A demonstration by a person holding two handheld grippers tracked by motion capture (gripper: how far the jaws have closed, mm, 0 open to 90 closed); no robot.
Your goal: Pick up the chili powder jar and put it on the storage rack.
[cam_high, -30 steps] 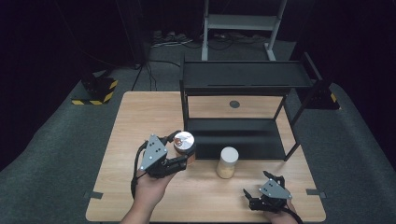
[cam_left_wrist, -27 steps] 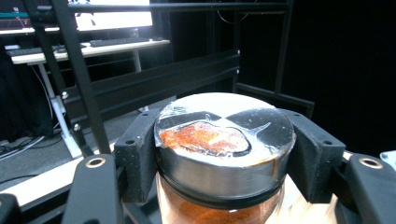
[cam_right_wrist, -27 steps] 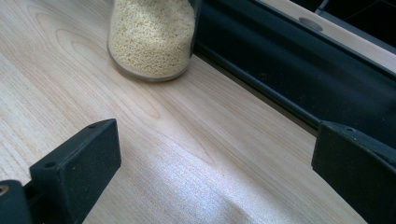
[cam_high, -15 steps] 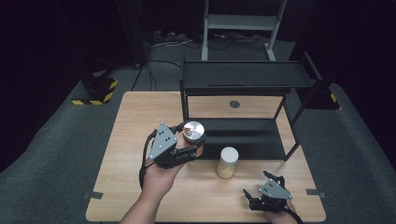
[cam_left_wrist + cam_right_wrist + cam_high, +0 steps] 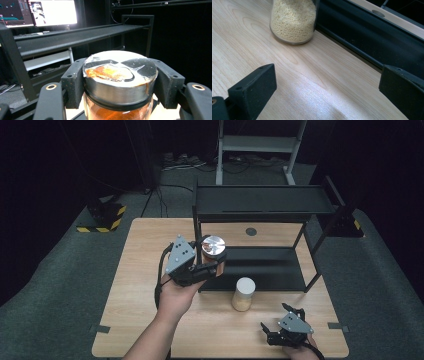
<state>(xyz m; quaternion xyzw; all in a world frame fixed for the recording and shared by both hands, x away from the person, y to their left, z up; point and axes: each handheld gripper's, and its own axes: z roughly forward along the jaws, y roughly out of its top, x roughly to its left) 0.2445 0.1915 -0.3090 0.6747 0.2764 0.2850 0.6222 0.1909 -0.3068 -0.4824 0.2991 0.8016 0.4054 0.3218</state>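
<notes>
Two black jaws of the left gripper (image 5: 120,82) clamp a glass jar of orange powder (image 5: 118,85) just under its metal lid (image 5: 120,68), one jaw on each side of the neck (the lid's top reflects the orange contents). In the high view the left gripper (image 5: 207,265) holds this jar upright and off the bench (image 5: 135,285), at the front left corner of the black shelf rack (image 5: 260,202), beside the rack's left front post. The hand (image 5: 175,295) bearing it comes in from the bottom edge, and the grey three-cornered plate sits on top of the gripper.

The right gripper (image 5: 327,82) has its jaws spread wide with nothing between them; bare bench wood lies between the two jaws. In the high view the right gripper (image 5: 282,332) rests low at the front right edge of the bench.

A second jar, filled with pale yellow grains (image 5: 243,294), stands upright on the bench just in front of the rack's lower shelf (image 5: 270,267), between the two grippers. The right gripper view shows its base (image 5: 293,21) ahead of the jaws, close to the shelf's dark front rail.
</notes>
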